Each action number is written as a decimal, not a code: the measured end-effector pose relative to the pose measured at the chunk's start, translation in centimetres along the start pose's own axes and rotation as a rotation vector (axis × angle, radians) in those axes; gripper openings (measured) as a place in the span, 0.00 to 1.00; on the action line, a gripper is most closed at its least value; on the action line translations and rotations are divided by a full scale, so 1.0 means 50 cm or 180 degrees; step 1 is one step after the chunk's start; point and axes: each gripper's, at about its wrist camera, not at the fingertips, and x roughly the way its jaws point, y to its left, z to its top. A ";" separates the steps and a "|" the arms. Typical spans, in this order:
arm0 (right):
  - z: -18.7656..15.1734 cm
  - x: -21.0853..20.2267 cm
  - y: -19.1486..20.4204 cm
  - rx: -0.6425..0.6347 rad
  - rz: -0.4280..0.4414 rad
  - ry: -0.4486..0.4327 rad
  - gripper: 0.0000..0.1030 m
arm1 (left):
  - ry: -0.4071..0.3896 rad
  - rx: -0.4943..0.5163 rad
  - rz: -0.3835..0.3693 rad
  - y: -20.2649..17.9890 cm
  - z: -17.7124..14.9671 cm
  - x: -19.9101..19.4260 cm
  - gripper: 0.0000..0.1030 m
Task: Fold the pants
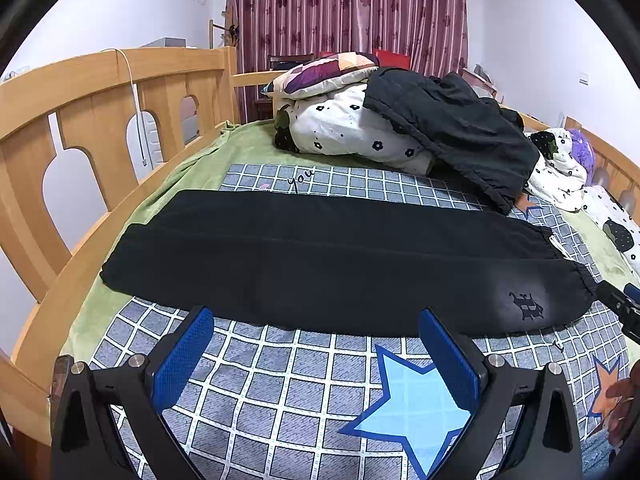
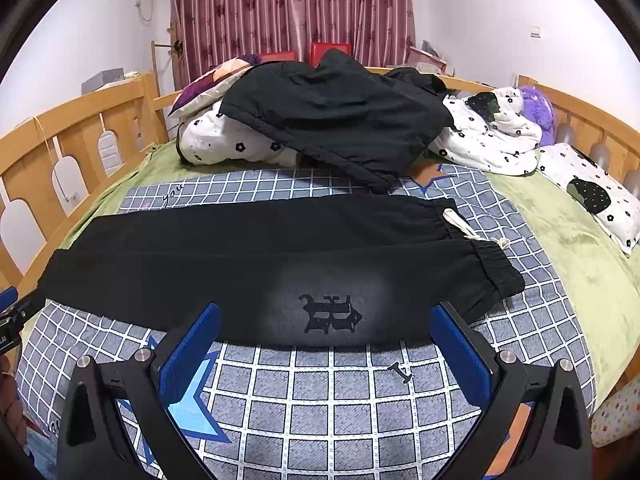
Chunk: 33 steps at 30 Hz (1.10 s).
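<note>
Black pants (image 1: 320, 256) lie flat across the bed, folded lengthwise leg on leg, cuffs to the left and the elastic waistband (image 2: 492, 264) with a white drawstring (image 2: 468, 228) to the right. A dark emblem (image 2: 330, 314) marks the near leg by the waist. My left gripper (image 1: 316, 322) hovers open just short of the pants' near edge, around mid-leg. My right gripper (image 2: 325, 318) is open too, its blue pads (image 2: 192, 348) straddling the emblem at the near edge. Neither holds anything.
The pants rest on a grey checked sheet with blue stars (image 1: 412, 404) over a green blanket (image 2: 568, 240). Behind them lie a floral quilt (image 1: 344, 128), a dark jacket (image 2: 340, 112) and pillows. A wooden rail (image 1: 100, 120) runs along the left side.
</note>
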 end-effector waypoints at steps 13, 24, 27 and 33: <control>-0.002 0.000 0.033 -0.0196 0.0172 0.0098 0.98 | -0.0011 -0.0038 -0.0032 0.011 0.006 -0.005 1.00; -0.020 -0.021 0.034 -0.0159 0.0496 0.0020 0.89 | 0.0047 -0.0233 -0.0189 0.058 -0.007 0.019 1.00; -0.055 0.004 0.008 -0.0104 0.0613 0.0037 0.86 | 0.0204 -0.0355 -0.0288 0.086 -0.007 0.056 1.00; -0.099 0.105 -0.058 0.0078 0.0386 0.0325 0.66 | 0.0428 -0.0833 -0.0288 0.157 -0.023 0.147 0.99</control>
